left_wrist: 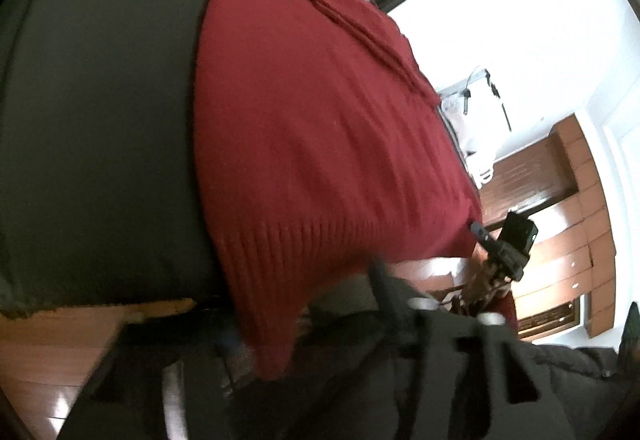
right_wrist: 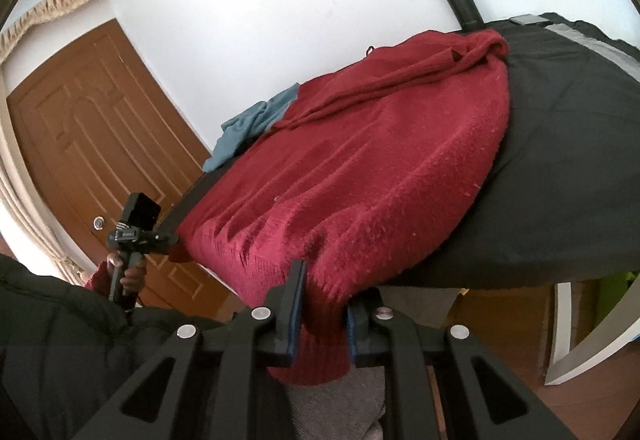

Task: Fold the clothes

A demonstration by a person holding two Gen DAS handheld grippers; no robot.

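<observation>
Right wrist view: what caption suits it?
Right gripper clamps the red sweater hem at the dark table edge.

gripper frame point(right_wrist: 320, 316): black, cut-out slots, silver round bolts
pads point(right_wrist: 294, 324): blue
sleeve point(right_wrist: 96, 278): red knit cuff
jacket point(right_wrist: 48, 320): black, quilted

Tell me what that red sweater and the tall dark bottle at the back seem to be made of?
The red sweater looks like a soft knit, likely wool or acrylic: ribbed hem, fuzzy surface with loose fibres. The bottle looks like metal with a matte dark body and a shiny silver cap, probably steel, though a coated plastic body cannot be ruled out.
</observation>
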